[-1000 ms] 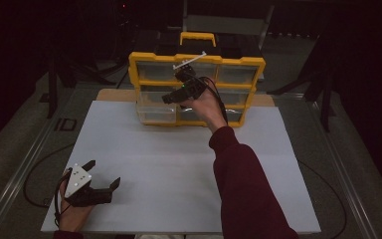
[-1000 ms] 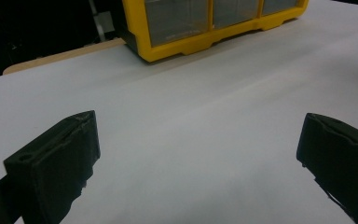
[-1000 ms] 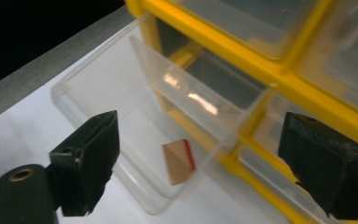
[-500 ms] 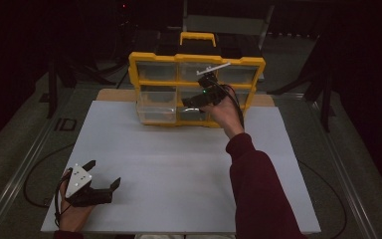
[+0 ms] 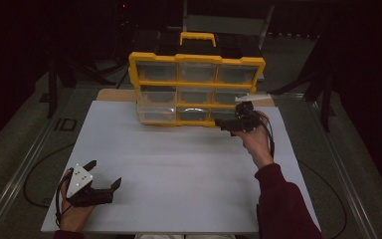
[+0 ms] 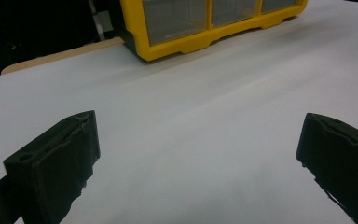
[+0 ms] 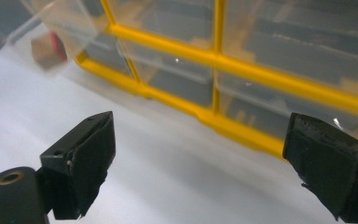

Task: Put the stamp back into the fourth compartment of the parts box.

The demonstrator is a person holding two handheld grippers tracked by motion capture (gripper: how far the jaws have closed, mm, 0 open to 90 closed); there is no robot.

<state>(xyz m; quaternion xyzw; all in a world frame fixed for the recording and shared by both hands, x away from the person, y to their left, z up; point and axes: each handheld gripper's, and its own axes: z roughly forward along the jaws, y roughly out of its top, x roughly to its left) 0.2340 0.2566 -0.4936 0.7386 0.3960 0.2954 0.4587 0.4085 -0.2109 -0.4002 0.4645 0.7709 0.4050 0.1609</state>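
Note:
A yellow organizer (image 5: 196, 58) with clear drawers stands at the back of the white table (image 5: 179, 164). Its bottom-left drawer (image 5: 155, 112) sits pulled out; in the right gripper view this drawer (image 7: 56, 28) holds a small red and brown item (image 7: 48, 48). My right gripper (image 5: 230, 124) hovers open just in front of the organizer's lower right drawers, with nothing between its jaws (image 7: 200, 140). My left gripper (image 5: 105, 173) rests open at the table's near left corner, empty, far from the organizer (image 6: 214, 18).
A black case with a yellow handle (image 5: 197, 37) sits behind the organizer. A wooden board edge (image 5: 114, 94) shows under the white sheet at the back left. Cables (image 5: 35, 174) trail off the table's left side.
My right gripper has moved right and down, from the organizer's upper middle drawers to its lower right corner. The left gripper has stayed put.

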